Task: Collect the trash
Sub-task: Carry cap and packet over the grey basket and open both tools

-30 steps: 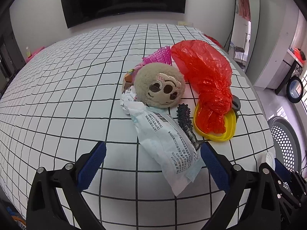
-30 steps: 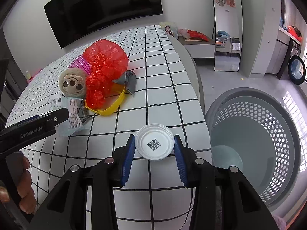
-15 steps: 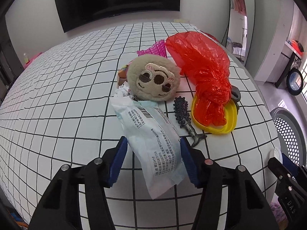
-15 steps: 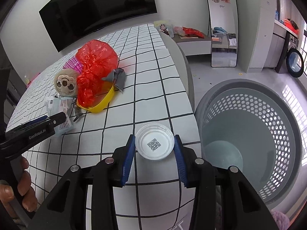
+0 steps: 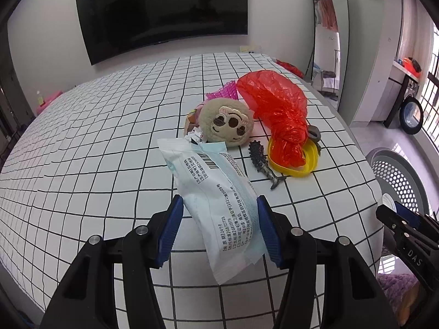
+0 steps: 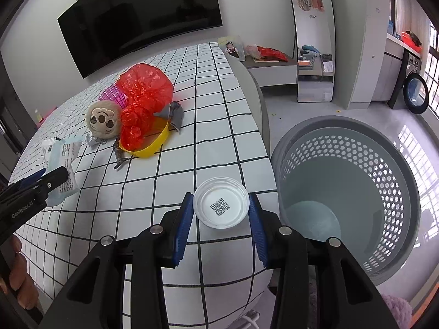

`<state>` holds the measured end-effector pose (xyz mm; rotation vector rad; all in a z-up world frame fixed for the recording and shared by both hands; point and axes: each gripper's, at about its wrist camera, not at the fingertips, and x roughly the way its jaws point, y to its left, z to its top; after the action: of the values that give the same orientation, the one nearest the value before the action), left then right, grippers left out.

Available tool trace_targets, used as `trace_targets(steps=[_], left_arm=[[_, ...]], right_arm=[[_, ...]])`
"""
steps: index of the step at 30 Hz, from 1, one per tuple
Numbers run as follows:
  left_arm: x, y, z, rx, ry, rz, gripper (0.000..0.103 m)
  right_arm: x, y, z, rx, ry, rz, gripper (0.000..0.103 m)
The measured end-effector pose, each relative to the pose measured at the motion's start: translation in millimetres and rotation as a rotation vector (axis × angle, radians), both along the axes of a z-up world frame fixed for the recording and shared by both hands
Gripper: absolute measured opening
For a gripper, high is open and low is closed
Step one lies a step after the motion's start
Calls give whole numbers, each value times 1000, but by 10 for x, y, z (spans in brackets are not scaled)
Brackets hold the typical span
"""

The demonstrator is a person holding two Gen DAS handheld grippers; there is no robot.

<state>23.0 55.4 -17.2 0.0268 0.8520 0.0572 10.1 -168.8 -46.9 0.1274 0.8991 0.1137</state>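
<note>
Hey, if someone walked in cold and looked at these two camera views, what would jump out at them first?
Probably the crumpled red plastic bag spilling out of a yellow bowl on the checked cover, with a round plush face just left of it. Next, each gripper holds something: the left gripper pinches a pale blue printed packet, the right gripper a white lid with a QR code. A grey perforated basket stands on the floor beside the bed.

A dark wall-mounted television (image 5: 164, 13) hangs at twelve o'clock on a white wall, a tall mirror (image 6: 312, 41) at two, daylit windows (image 6: 433, 63) at three.
</note>
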Motion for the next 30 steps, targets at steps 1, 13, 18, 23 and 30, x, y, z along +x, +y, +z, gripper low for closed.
trace_targets(steps=[1, 13, 18, 23, 30], left_arm=[[-23, -34, 20, 1, -4, -9, 54], [-168, -1075, 297, -17, -77, -276, 54], [-117, -1650, 221, -24, -46, -391, 53], [-54, -2125, 114, -3, -9, -476, 54], [126, -2484, -79, 18, 55, -517, 54]], right_arm=[[-26, -17, 15, 0, -4, -4, 39], [-414, -726, 208, -5, -50, -151, 39], [-540, -1164, 216, -12, -48, -233, 39], [-557, -1529, 162, -2, -31, -287, 39], [-460, -1836, 43, 23, -5, -306, 39]])
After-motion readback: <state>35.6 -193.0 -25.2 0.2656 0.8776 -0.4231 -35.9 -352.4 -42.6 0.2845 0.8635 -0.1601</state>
